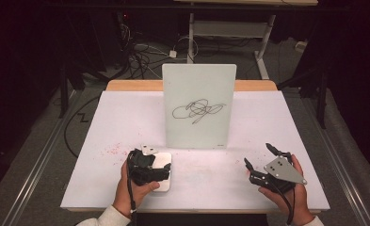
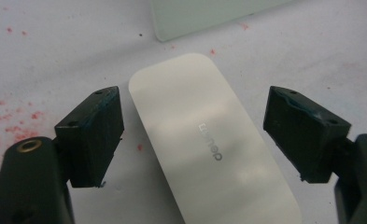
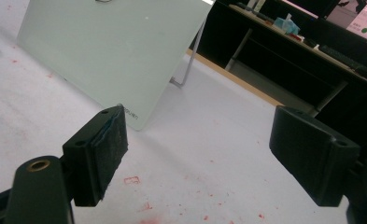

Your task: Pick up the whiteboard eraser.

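- My left tongs (image 2: 193, 135) hover wide open over the white eraser (image 2: 209, 144), one jaw on each side, neither touching it.
- The eraser lies flat on the surface (image 1: 126, 117), just before the upright scribbled whiteboard (image 1: 199, 106).
- My right tongs (image 1: 260, 162) gape open, holding nothing, well apart from the eraser.

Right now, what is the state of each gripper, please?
Left gripper: open, jaws on either side of the white eraser, not gripping it.
Right gripper: open, holding nothing, above the table.

Lab: floor cables (image 1: 140, 54), desks (image 3: 284, 32)
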